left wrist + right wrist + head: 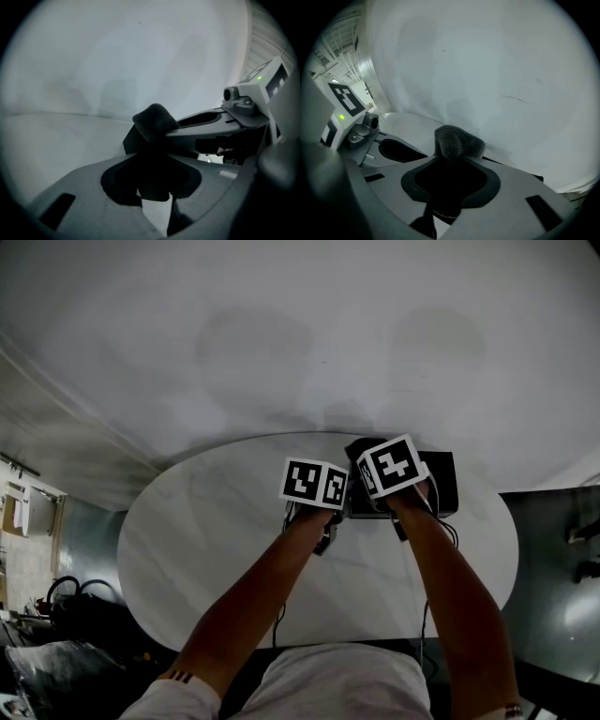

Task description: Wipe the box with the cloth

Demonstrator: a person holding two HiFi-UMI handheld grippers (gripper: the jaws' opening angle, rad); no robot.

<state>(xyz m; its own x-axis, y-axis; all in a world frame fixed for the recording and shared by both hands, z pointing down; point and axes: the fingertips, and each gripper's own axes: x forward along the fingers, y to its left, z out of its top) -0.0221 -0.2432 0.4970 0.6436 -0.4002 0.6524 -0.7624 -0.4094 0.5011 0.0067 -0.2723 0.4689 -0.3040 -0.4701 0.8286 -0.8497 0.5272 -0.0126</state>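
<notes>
A black box [442, 482] lies on the white oval table [206, 521], partly hidden under my two marker cubes. In the left gripper view its near corner [132, 139] runs down into my left gripper [152, 187], and the dark box fills the gap between the jaws. My right gripper [450, 197] is shut on a dark grey cloth [457, 143], which bulges out beyond the jaws over the box. The same cloth [154, 119] shows above the box corner in the left gripper view. The two grippers sit side by side at the box's left end.
The table's far edge runs close behind the box, with a pale wall beyond. Bare tabletop [187, 549] spreads to the left of the grippers. Cables and clutter [66, 601] lie on the dark floor at the lower left.
</notes>
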